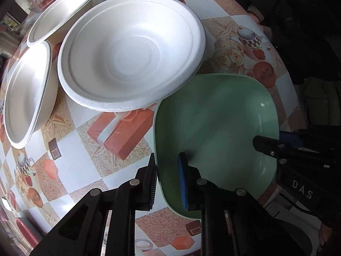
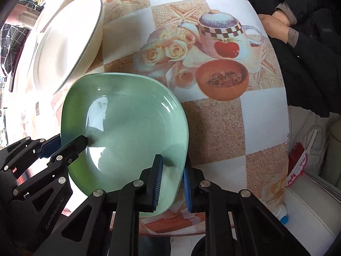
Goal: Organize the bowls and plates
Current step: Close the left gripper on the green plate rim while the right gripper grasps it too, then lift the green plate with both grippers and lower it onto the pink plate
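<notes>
A green squarish plate [image 1: 215, 132] lies on the patterned table; it also shows in the right wrist view [image 2: 127, 128]. My left gripper [image 1: 167, 183] straddles the plate's left rim, one finger outside and one inside, with a gap left between pads and rim. My right gripper [image 2: 172, 183] straddles the plate's right rim the same way and shows in the left wrist view [image 1: 264, 144]. A large white foam plate [image 1: 132, 51] lies beyond the green plate. Two white bowls [image 1: 27, 93] [image 1: 61, 12] stand to its left.
The table [image 2: 223, 128] has a printed cloth with teapots and flowers. A person in dark clothes [image 2: 302, 34] sits at the far right edge. A white appliance and cables [image 2: 309, 192] lie beyond the table's right edge. The table's front edge is close below the grippers.
</notes>
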### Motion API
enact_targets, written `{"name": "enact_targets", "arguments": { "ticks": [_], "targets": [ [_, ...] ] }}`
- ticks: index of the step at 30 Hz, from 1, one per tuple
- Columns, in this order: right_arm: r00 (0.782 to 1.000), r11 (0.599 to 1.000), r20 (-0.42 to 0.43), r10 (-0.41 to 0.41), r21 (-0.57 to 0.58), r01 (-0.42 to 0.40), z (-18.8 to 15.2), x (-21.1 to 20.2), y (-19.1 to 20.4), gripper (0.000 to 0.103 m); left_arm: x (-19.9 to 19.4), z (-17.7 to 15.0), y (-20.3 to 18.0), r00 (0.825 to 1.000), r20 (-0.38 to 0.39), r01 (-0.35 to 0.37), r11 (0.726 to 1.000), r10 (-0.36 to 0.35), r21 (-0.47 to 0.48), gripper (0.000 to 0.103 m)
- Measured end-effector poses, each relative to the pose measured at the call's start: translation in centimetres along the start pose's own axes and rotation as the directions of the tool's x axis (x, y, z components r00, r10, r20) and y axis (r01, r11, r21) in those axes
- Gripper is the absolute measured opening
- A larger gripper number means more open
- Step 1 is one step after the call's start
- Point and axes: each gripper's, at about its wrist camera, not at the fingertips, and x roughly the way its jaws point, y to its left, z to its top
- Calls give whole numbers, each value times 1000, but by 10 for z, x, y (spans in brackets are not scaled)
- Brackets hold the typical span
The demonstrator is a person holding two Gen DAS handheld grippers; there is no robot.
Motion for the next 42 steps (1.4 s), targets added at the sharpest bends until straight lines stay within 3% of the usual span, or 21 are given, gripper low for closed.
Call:
{"name": "enact_targets", "arguments": {
  "ticks": [6, 15, 23, 27, 32, 42],
  "targets": [
    [999, 991, -37, -11, -130, 6, -27, 11, 71, 20, -5, -45, 54, 999, -18, -43, 999, 42, -31, 21],
    [998, 954, -61, -12, -300, -7, -41, 21, 189, 20, -14, -101, 155, 992, -49, -127, 970, 120, -209, 22],
    [995, 921, -51, -80, -385, 55, -53, 26, 244, 21, -19, -139, 209, 990, -50, -137, 952, 128, -273, 22],
    [994, 932, -80, -73, -360, 39, -48, 26, 244, 21, -19, -142, 210, 988, -46, -153, 955, 146, -254, 22],
    [992, 933, -93, -88, -356, 49, -48, 27, 243, 21, -13, -120, 173, 991, -43, -134, 959, 127, -250, 22],
    [985, 935, -126, -117, -349, 66, -29, 39, 247, 21, -17, -118, 171, 990, -35, -144, 960, 139, -240, 22]
  ]
}}
